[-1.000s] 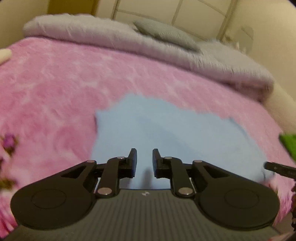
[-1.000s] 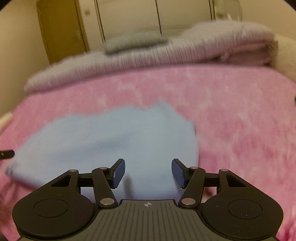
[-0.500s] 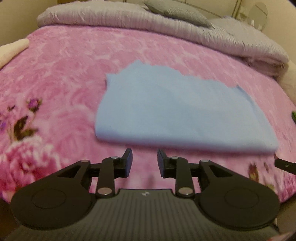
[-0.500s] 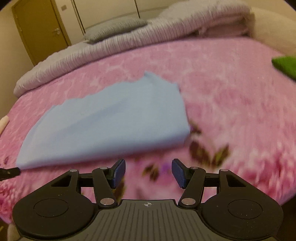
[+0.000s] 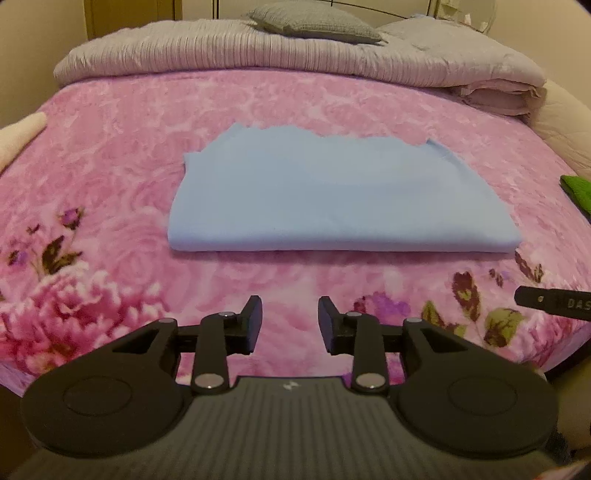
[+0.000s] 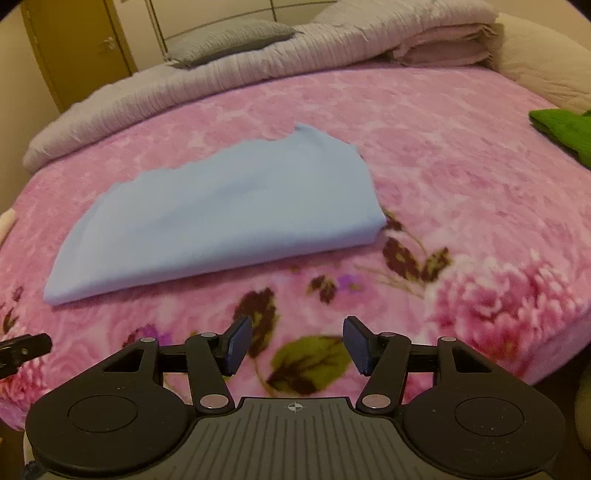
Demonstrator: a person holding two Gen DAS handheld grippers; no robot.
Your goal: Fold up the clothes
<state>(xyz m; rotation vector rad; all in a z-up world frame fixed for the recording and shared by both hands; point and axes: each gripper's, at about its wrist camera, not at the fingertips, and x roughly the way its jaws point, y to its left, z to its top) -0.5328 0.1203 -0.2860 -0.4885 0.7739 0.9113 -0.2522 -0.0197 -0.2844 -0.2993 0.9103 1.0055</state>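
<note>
A light blue garment (image 5: 332,195) lies folded flat into a wide rectangle on the pink floral blanket (image 5: 122,122); the right wrist view shows the blue garment (image 6: 229,214) left of centre. My left gripper (image 5: 290,319) hovers open over the blanket, well short of the garment's near folded edge, with nothing between its fingers. My right gripper (image 6: 297,341) is open too, empty, above the blanket near the bed's front edge. The right gripper's tip (image 5: 554,301) pokes in at the right of the left wrist view.
A green cloth (image 6: 561,129) lies at the bed's right side. Grey bedding (image 5: 280,51) and a grey pillow (image 5: 314,24) are piled at the far end. A pale object (image 5: 16,138) sits at the left edge. A wooden door (image 6: 77,44) stands behind.
Both grippers have pulled back from over the blue garment toward the bed's front edge. The left gripper's jaws have widened. The garment stays folded in place.
</note>
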